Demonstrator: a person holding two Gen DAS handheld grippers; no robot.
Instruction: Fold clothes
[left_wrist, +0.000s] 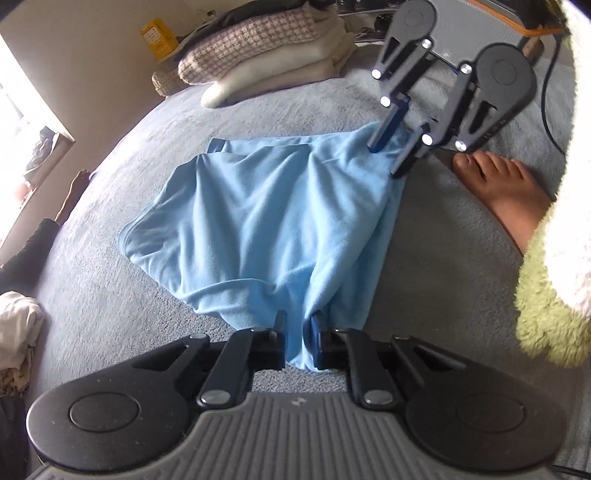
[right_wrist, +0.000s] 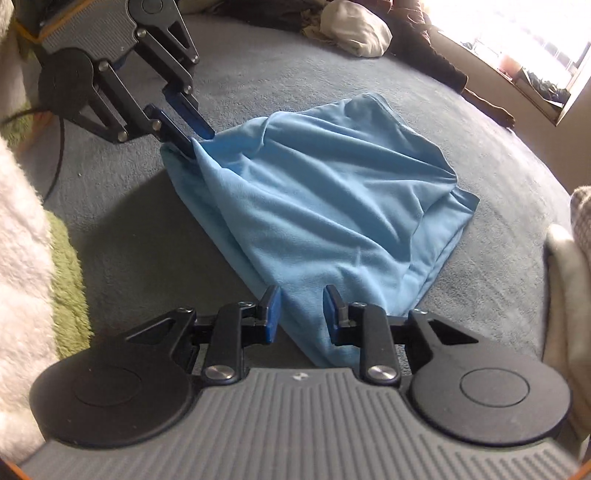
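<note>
While my left claw pinches one corner of the soft light-blue fleece garment between narrow jaws, my right claw stands partly open at the neighbouring corner, the cloth lying between its blue pads without being pressed. The garment spreads ahead of both claws on the grey carpet, rumpled and half doubled over. I judge the risk to be lopsided: if I lift now, only the left corner rises and the fold drags askew. The right corner could slip off entirely. My bare foot, just beside the right claw, might also catch the hem.
</note>
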